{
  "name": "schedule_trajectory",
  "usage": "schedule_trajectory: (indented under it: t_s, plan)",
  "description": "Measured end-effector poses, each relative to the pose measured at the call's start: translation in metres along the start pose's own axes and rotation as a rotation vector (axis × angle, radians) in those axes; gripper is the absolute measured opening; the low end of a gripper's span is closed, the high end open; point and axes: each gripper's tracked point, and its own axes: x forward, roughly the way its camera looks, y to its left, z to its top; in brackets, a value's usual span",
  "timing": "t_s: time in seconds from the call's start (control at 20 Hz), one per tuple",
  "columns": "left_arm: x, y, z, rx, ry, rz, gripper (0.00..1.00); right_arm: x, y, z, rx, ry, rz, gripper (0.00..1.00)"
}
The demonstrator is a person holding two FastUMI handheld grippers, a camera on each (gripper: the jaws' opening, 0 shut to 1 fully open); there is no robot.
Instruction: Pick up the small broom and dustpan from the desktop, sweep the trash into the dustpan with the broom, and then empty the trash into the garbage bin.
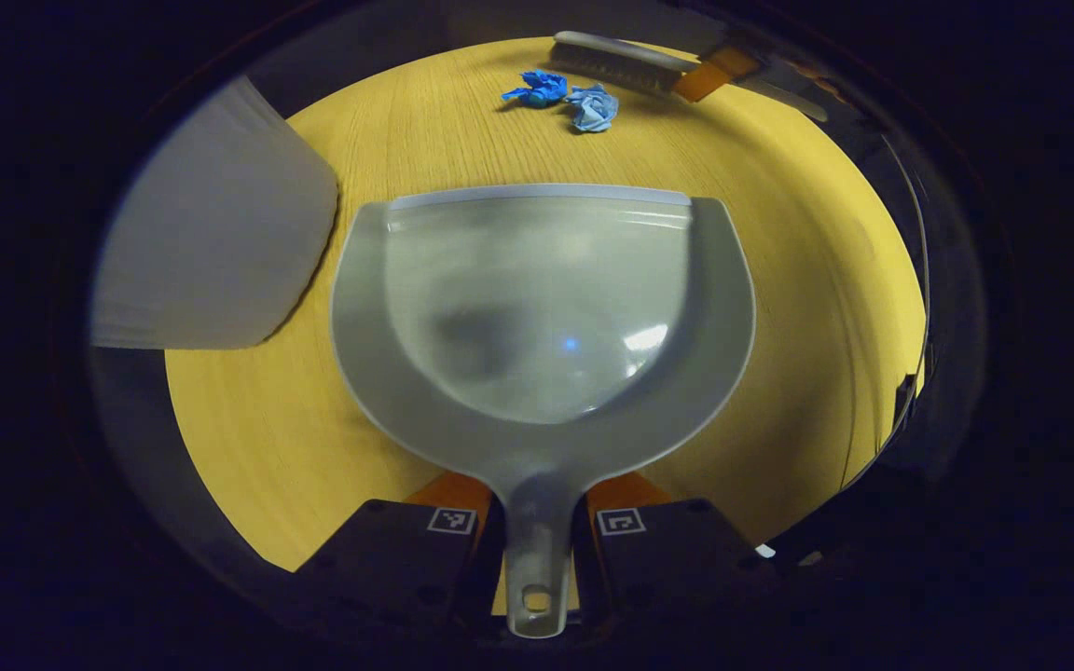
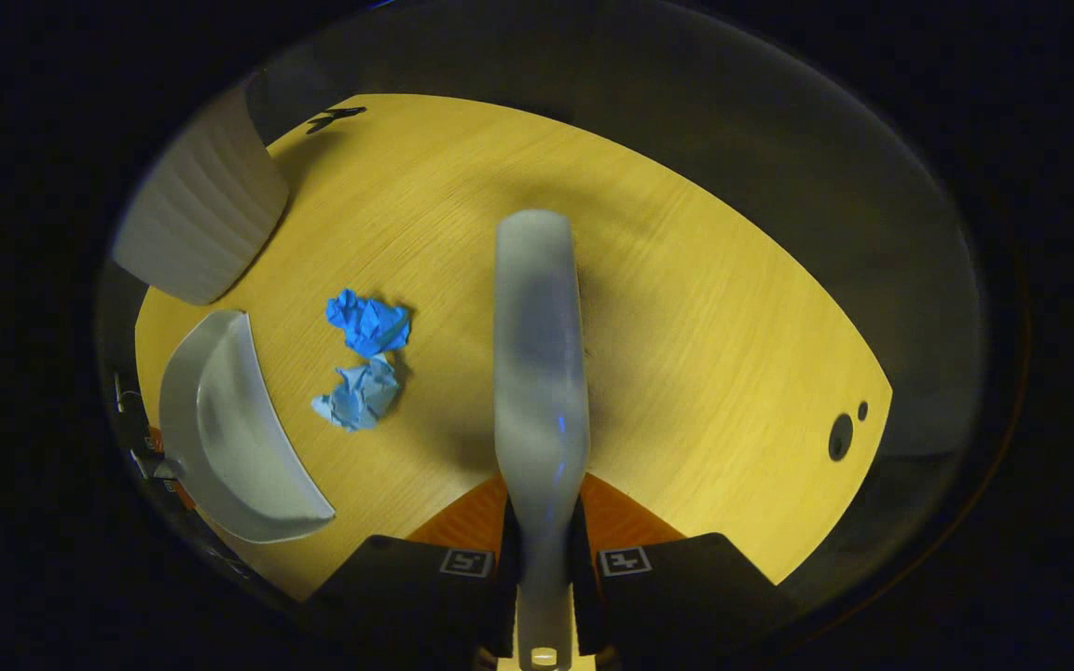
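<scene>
Desktop point(image 1: 779, 308) carries the garbage bin point(image 1: 211, 233), forward-left of the left gripper point(image 1: 537, 527), whose fingers clamp the dustpan point(image 1: 537, 308) handle. Right gripper point(image 2: 542, 559) grips the broom point(image 2: 537, 354) handle; two blue paper wads point(image 2: 364, 359) lie forward-left of it, between broom and dustpan.

Dustpan point(image 1: 537, 308): smooth glossy grey plastic. Desk point(image 1: 779, 280): matt wood grain. Trash point(image 2: 364, 359): crumpled blue paper. Broom point(image 2: 540, 373): smooth plastic back.

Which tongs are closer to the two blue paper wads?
Right, I'd judge. The right tongs hold the broom just beside the wads; the left tongs hold the dustpan, whose lip stops short of them.
</scene>
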Motion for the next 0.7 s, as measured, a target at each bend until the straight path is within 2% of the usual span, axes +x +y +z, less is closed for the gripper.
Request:
schedule_trajectory:
  t_s: [0.1, 0.25, 0.3, 0.35, 0.4, 0.45, 0.6, 0.7]
  plan:
    - [-0.001, 0.006, -0.001, 0.033, 0.025, 0.016, 0.32, 0.011, 0.004, 0.016, -0.070, 0.005, 0.019, 0.27]
    - [-0.002, 0.007, 0.001, 0.050, 0.042, 0.003, 0.30, 0.013, 0.021, 0.028, -0.115, 0.027, 0.092, 0.27]
    - [-0.001, 0.008, 0.001, 0.049, 0.041, -0.004, 0.31, 0.017, 0.027, 0.028, -0.140, 0.033, 0.115, 0.25]
    - [-0.002, 0.008, 0.000, 0.052, 0.042, -0.007, 0.30, 0.014, 0.032, 0.026, -0.173, 0.042, 0.138, 0.29]
    - [-0.001, 0.007, 0.001, 0.059, 0.036, -0.008, 0.30, 0.009, 0.041, 0.025, -0.215, 0.045, 0.169, 0.27]
    - [-0.001, 0.008, 0.002, 0.070, 0.032, -0.008, 0.32, 0.005, 0.054, 0.018, -0.276, 0.054, 0.207, 0.27]
    - [0.003, 0.010, 0.007, 0.115, -0.024, -0.031, 0.31, -0.022, 0.096, -0.021, -0.503, 0.120, 0.405, 0.27]
    - [0.010, 0.009, 0.010, 0.124, -0.071, -0.045, 0.31, -0.036, 0.104, -0.039, -0.626, 0.152, 0.452, 0.27]
